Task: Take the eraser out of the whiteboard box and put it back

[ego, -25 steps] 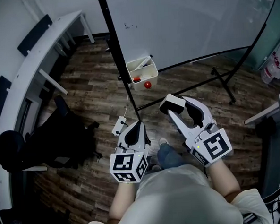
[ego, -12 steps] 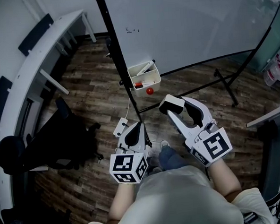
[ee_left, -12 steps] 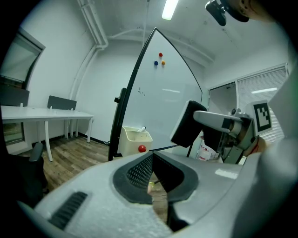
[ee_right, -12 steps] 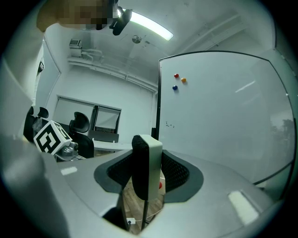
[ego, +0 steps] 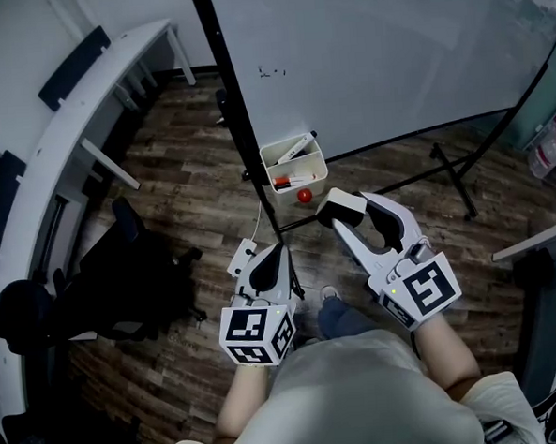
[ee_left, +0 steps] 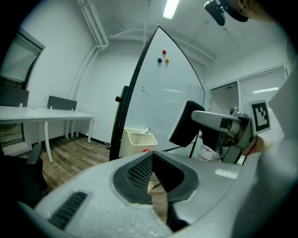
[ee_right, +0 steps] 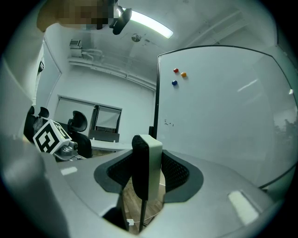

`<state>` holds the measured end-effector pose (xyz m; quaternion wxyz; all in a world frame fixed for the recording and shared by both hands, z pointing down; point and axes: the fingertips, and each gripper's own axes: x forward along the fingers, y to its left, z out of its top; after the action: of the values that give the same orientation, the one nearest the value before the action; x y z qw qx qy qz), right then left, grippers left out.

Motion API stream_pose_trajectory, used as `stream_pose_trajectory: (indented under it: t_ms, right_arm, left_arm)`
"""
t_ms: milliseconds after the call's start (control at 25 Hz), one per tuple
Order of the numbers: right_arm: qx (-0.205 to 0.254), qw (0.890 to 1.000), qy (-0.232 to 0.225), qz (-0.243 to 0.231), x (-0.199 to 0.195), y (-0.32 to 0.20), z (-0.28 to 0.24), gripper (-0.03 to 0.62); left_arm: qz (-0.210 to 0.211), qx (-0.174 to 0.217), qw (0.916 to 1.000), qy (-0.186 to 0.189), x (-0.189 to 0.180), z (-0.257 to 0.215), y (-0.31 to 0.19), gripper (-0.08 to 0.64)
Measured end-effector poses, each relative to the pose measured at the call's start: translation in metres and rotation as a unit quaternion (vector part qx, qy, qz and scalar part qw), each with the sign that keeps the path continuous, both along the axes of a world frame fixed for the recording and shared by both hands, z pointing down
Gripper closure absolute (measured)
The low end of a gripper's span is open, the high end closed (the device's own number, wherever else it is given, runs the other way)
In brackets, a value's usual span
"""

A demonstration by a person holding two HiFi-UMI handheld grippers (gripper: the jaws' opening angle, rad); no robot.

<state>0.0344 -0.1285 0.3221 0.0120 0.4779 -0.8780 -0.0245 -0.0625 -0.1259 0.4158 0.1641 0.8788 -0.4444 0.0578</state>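
You get dim, cool-toned pictures. A ceiling light strip (ee_right: 148, 24), above and left of the whiteboard (ee_right: 223, 116), is the light source and lays pale glare streaks on the whiteboard. Both gripper views curve strongly and darken toward their corners; the nearest surfaces are soft.

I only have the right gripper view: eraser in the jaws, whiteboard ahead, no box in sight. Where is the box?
Observer: In the head view the box hangs on the black post at the edge of the whiteboard, ahead and slightly left of the right gripper.
Operator: Is there room in it for the eraser?
Observer: A white marker lies across its far side and a red and black thing sits low in it. The middle looks free.
Operator: And the left gripper?
Observer: The left gripper is shut with nothing in it, held beside the right one.
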Motion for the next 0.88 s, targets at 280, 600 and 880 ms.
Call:
stream_pose_trajectory:
  t_ms: [280,600,880]
  right_arm:
    - [-0.005,1.0,0.002,-0.006,0.0,-0.021,0.005,0.408]
    - [0.001,1.0,0.0,-0.014,0.001,-0.043,0.003,0.408]
    - [-0.015,1.0,0.004,-0.025,0.004,-0.057,0.007,0.408]
  left_arm:
    - [-0.003,-0.003,1.0,0.0,0.0,0.001,-0.02,0.56]
    - [-0.009,-0.006,0.9999,-0.001,0.003,0.002,-0.038,0.56]
    - [-0.021,-0.009,0.9997,0.0,0.005,0.0,-0.051,0.56]
